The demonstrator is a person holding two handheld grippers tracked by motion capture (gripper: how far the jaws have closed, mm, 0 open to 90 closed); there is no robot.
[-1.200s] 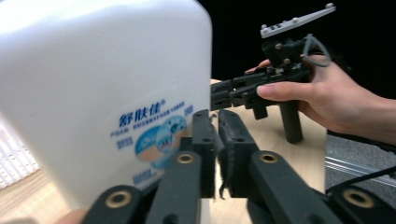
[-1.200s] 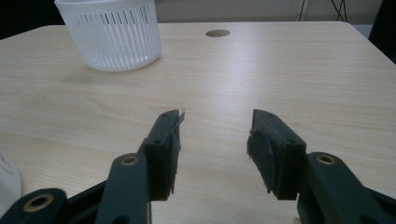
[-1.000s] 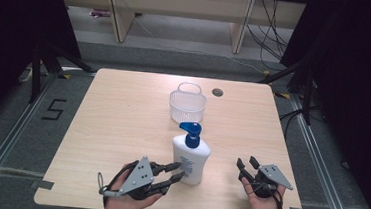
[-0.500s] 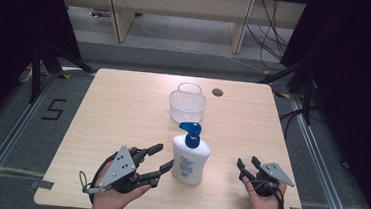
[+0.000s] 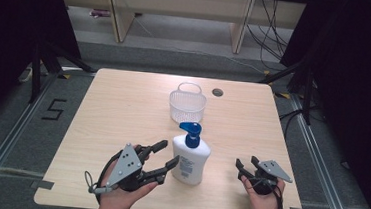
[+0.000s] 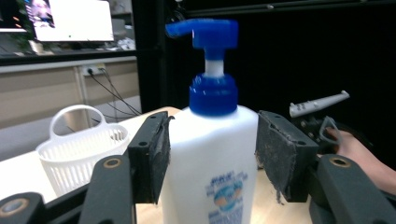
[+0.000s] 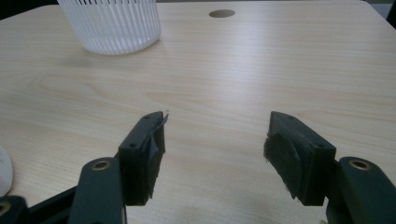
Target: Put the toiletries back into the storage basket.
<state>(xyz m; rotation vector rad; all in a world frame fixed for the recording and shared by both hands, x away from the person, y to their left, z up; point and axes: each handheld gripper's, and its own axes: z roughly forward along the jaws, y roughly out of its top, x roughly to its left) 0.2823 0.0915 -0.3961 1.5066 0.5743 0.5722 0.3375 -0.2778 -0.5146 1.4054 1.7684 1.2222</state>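
Standing on pale wood table [image 5: 123, 109]: pump bottle [image 5: 190, 157] between spread left gripper [image 5: 161, 159] pads; right gripper [image 5: 247, 165] just widened, empty.

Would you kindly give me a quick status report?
Left tongs open, straddling pump bottle. Right tongs open, empty. Bottle upright. Basket behind, apart.

— Where on the table [image 5: 123, 104]?
— Pump bottle [image 5: 190, 157] upright near the front edge, about midway across. Basket [image 5: 187, 103] just behind it, apart.
— And the grippers?
— Left gripper [image 5: 164, 157] just left of the bottle, right gripper [image 5: 245, 165] well off to its right.
— Anything farther back?
— Round hole [image 5: 217, 92] right of the basket.
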